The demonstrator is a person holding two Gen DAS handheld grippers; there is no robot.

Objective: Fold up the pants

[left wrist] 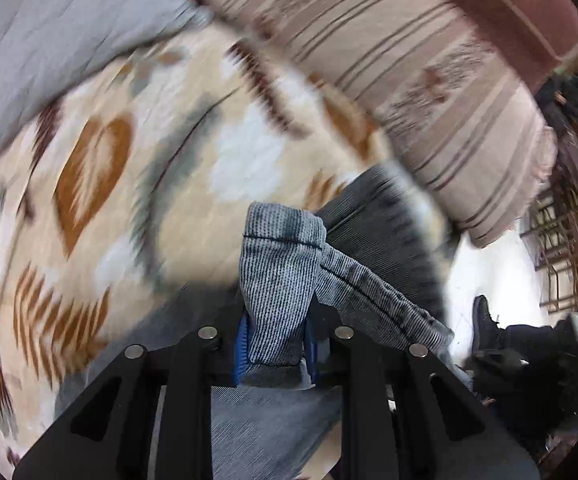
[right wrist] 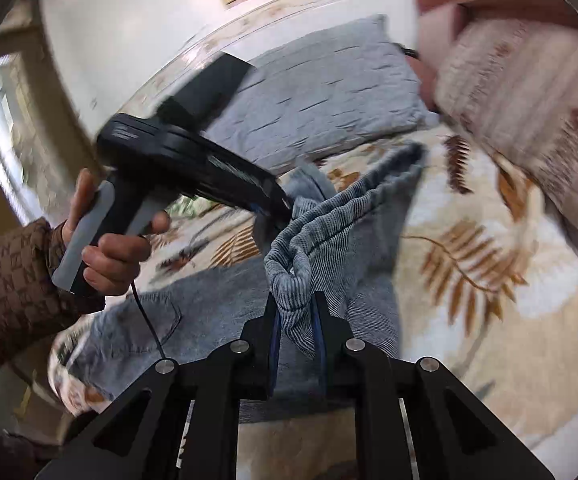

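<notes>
While the pants (right wrist: 341, 232) hang over the bedspread (right wrist: 489, 320), the left gripper (left wrist: 275, 344) and right gripper (right wrist: 297, 332) each clench a cuff.

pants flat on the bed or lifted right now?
Partly lifted: both the left gripper and right gripper pinch bunched grey pants; the rest trails on the leaf-print bedspread.

The bed (right wrist: 489, 320) has a leaf-pattern cover; pants (right wrist: 353, 248) lie at center, grey pillow (right wrist: 329, 92) at twelve o'clock.
</notes>
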